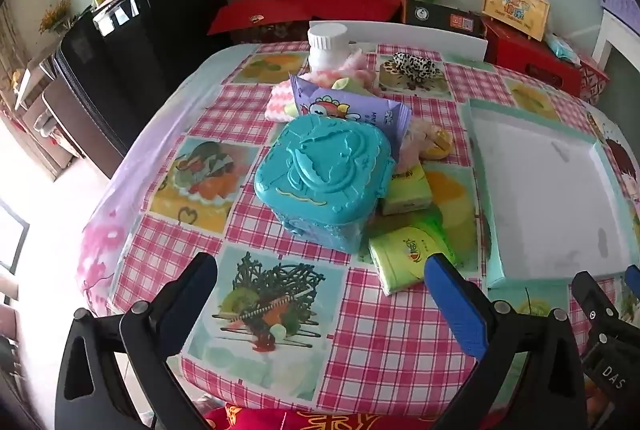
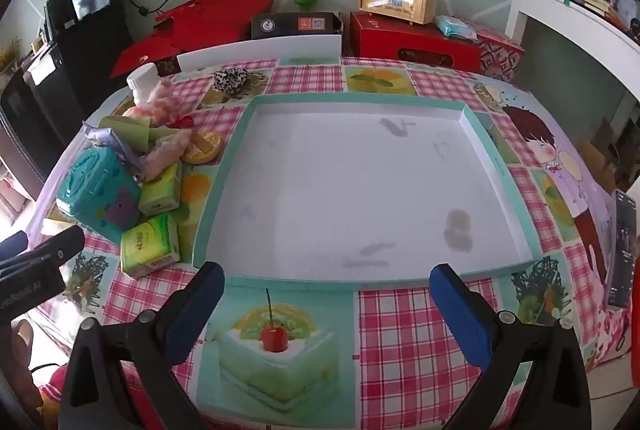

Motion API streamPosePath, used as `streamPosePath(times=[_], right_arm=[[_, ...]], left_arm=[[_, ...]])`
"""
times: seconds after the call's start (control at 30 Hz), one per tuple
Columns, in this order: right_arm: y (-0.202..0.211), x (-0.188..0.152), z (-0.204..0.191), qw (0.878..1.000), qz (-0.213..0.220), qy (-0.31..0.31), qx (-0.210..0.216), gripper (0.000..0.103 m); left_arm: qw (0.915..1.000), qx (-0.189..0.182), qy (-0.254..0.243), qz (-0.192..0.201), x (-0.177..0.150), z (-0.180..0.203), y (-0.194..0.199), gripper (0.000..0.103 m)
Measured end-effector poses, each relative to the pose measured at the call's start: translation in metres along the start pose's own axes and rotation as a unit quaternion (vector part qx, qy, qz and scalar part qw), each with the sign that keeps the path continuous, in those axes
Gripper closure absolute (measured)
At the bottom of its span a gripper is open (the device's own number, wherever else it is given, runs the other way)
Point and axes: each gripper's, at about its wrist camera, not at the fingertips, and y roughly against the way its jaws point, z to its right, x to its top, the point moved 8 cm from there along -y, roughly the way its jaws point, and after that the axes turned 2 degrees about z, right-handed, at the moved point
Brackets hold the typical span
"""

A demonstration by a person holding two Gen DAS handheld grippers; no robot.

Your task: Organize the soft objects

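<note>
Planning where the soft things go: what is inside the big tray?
Nothing: the tray shows only its bare white floor with grey smudges. Both grippers are open, outside it.

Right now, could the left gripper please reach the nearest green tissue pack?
Probably yes: the left gripper is open, and the green tissue pack lies just ahead by its right finger, nothing between them.

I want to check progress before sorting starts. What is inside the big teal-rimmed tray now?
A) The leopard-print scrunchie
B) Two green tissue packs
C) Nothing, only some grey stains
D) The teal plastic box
C: the tray shows only a bare white floor with grey stains, while the green tissue packs, teal plastic box and leopard-print scrunchie all lie outside it.
</note>
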Motion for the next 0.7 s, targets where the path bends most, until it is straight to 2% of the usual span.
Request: streamPosePath(times=[0.13,0.37,0.7], right_arm=[[0.001,-0.006,0.001,1.000,0.003,-0.007,0.008,0.000],[0.005,-0.003,0.009,0.999,0.012,-0.026,0.015,0.000],[0.008,-0.001,0.009,0.999,0.025,-0.025,0.008,0.000]], left_arm=[[1.0000,-0.005,0.002,-0.003,-0.002,-0.010,-0.002,0.000],[0.9997,0.017,0.003,-0.019,-0.002,0.000,-0.003,0.000],[0.9986,0.048,-0.021,-0.012,0.001,0.009,0.003,0.000]])
